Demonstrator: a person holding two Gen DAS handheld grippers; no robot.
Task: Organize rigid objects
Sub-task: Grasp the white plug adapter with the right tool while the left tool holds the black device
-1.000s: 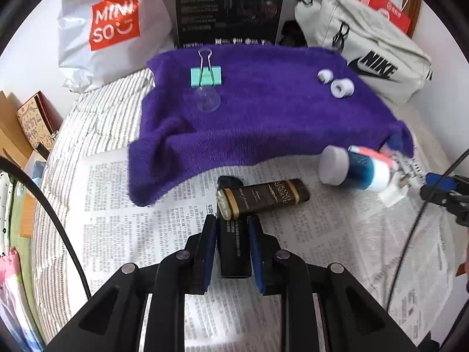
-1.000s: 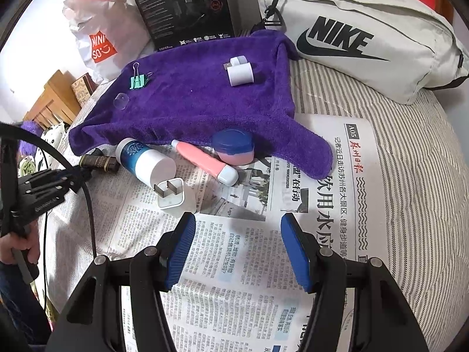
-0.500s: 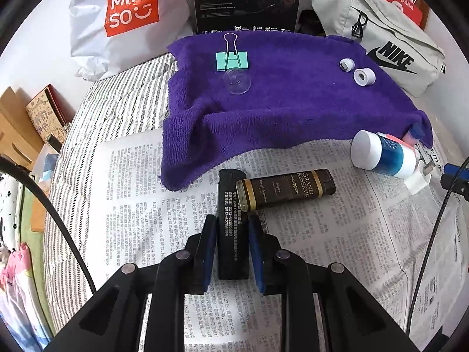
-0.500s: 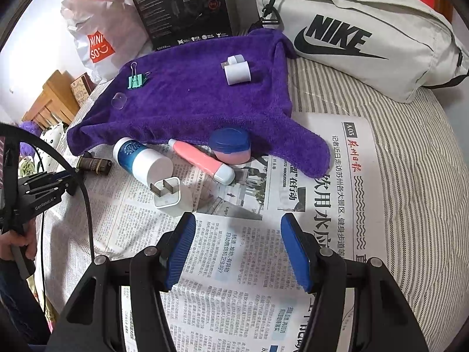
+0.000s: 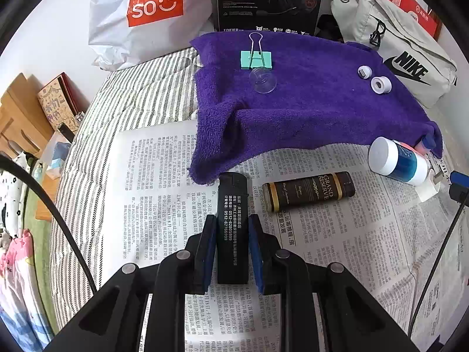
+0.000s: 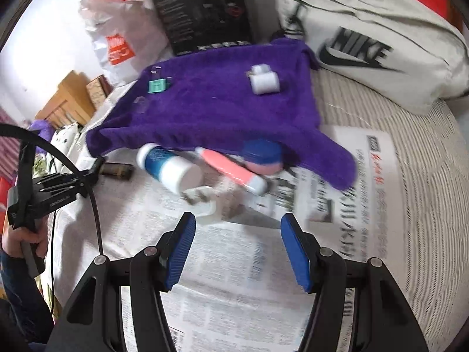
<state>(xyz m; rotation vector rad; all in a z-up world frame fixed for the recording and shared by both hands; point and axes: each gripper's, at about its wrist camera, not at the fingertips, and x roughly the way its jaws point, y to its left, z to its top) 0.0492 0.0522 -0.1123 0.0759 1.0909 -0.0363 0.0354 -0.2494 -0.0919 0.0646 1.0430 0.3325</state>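
Pinching a black, white-lettered lighter (image 5: pixel 232 228), left tool (image 5: pixel 231 228); right tool (image 6: pixel 237 246) spread, empty.

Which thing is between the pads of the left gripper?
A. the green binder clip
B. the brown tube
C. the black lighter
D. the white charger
C: the left gripper is shut on the black lighter, while the brown tube lies free on the newspaper beside it.
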